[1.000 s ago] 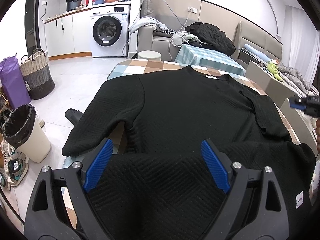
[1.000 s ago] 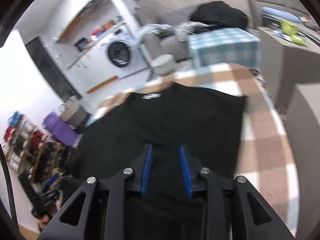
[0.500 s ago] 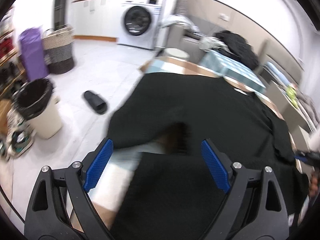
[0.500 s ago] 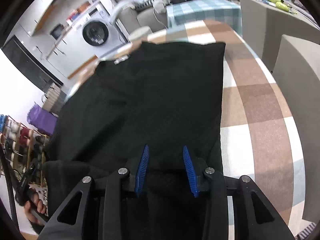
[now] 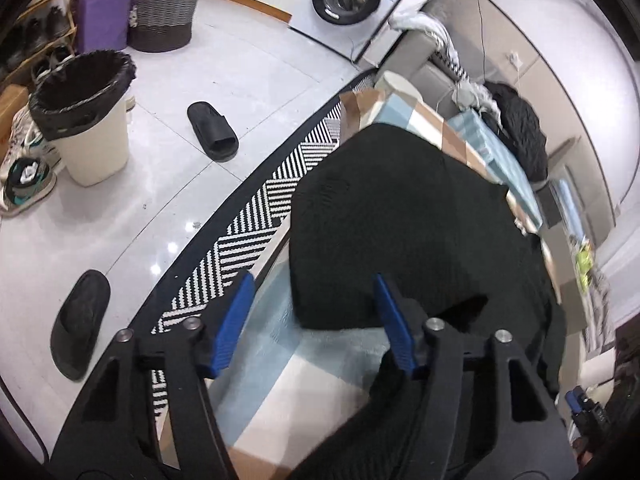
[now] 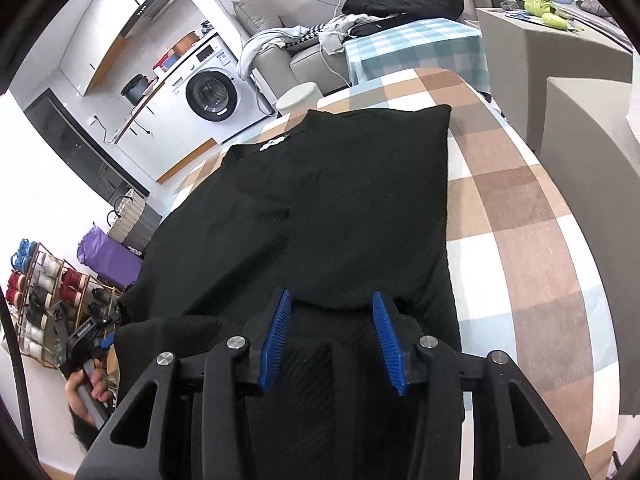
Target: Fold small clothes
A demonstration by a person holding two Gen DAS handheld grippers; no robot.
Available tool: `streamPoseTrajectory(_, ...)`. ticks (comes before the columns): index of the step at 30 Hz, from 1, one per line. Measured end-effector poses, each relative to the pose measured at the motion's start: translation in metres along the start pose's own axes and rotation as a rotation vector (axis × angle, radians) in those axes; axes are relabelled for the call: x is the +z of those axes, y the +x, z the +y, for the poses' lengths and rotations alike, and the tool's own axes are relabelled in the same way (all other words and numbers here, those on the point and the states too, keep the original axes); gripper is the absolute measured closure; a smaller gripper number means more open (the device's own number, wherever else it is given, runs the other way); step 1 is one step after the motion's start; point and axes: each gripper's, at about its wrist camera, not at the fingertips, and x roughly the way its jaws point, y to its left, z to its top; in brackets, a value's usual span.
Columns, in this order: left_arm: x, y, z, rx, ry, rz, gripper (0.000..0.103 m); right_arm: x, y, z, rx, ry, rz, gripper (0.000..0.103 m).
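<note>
Checked table (image 6: 532, 216) held the black top (image 6: 320, 208); right gripper (image 6: 332, 336) was opening off the folded hem, left gripper (image 5: 316, 320) closing, empty, at nine o'clock sleeve — next fold.

A glossy pale tiled floor (image 5: 248, 60) holds a black-and-white zigzag rug (image 5: 256, 216), two black slippers (image 5: 213, 131), a lined bin (image 5: 86, 116) and a woven basket (image 5: 166, 4). A white washing machine (image 6: 214, 94) stands under a counter; a grey sofa (image 6: 280, 56) beside it.
</note>
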Motion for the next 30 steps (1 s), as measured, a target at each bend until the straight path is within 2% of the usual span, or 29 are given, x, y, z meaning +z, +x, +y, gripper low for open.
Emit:
streamPoseTrajectory(2, 0.001, 0.011, -0.010, 0.000, 0.020, 0.019, 0.060, -0.002, 0.001, -0.003, -0.002, 0.008, 0.000, 0.059)
streamPoseTrajectory(3, 0.002, 0.016, -0.012, 0.011, 0.038, 0.022, 0.062, -0.003, 0.001, -0.005, -0.006, 0.013, -0.001, 0.059)
streamPoseTrajectory(5, 0.001, 0.021, -0.020, 0.045, 0.061, 0.016, 0.075, -0.005, 0.001, -0.007, -0.013, 0.021, -0.001, 0.059)
streamPoseTrajectory(6, 0.002, 0.023, -0.021, 0.061, 0.072, 0.011, 0.077, -0.005, 0.000, -0.008, -0.015, 0.027, -0.001, 0.059)
streamPoseTrajectory(8, 0.005, 0.024, -0.021, 0.059, 0.069, -0.004, 0.089, -0.006, 0.000, -0.011, -0.021, 0.037, -0.001, 0.059)
streamPoseTrajectory(10, 0.009, 0.024, -0.022, 0.058, 0.073, -0.019, 0.095, -0.006, 0.000, -0.012, -0.026, 0.043, -0.005, 0.059)
streamPoseTrajectory(16, 0.019, 0.009, -0.027, 0.058, 0.106, -0.069, 0.097, -0.007, -0.002, -0.012, -0.018, 0.048, -0.011, 0.059)
streamPoseTrajectory(20, 0.033, -0.012, -0.050, 0.054, 0.161, -0.130, 0.098, -0.009, -0.006, -0.014, -0.015, 0.055, -0.020, 0.059)
streamPoseTrajectory(24, 0.054, -0.034, -0.103, 0.029, 0.279, -0.188, 0.098, -0.011, -0.011, -0.016, -0.005, 0.067, -0.038, 0.059)
streamPoseTrajectory(27, 0.059, -0.046, -0.166, -0.031, 0.409, -0.218, 0.098, -0.014, -0.014, -0.018, 0.007, 0.077, -0.046, 0.059)
streamPoseTrajectory(30, 0.039, -0.043, -0.237, -0.140, 0.558, -0.184, 0.098, -0.015, -0.018, -0.021, 0.014, 0.086, -0.051, 0.059)
